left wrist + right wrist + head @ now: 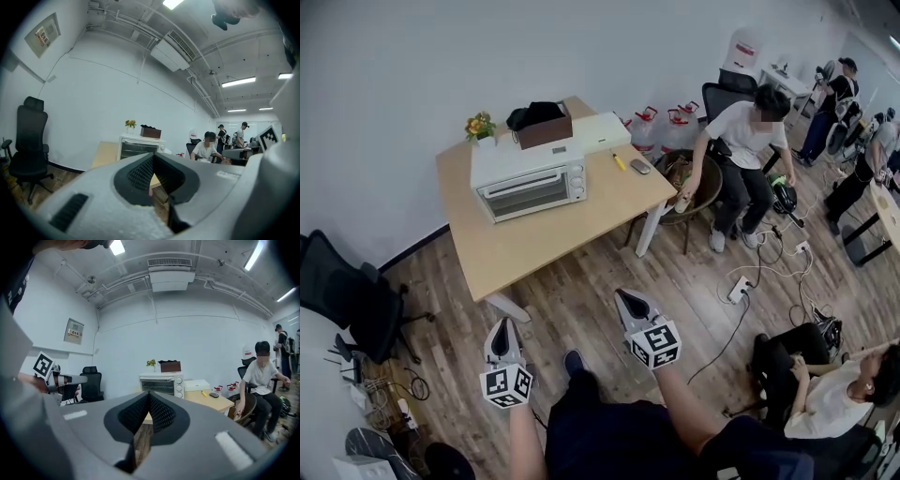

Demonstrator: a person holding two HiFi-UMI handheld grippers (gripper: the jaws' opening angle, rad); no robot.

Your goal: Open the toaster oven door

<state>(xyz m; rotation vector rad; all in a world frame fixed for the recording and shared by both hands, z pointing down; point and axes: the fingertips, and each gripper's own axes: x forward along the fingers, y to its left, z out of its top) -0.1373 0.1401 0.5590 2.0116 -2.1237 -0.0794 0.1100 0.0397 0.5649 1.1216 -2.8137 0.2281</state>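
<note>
While the white boxy toaster oven (530, 178) stands door-shut on the pale wooden table (534, 248), well apart from us, the head view shows our left gripper (500, 336) and right gripper (630, 304) held low; a hasty tug could drag the oven. In the left gripper view we see jaws pressed together, empty, so they would miss the handle. The right gripper view matches: tips together, nothing between

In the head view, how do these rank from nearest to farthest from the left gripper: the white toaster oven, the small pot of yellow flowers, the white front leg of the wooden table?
1. White front table leg, just ahead of the left gripper.
2. White toaster oven, mid-way back on the wooden table.
3. Small pot of yellow flowers, far corner by the wall.
</note>
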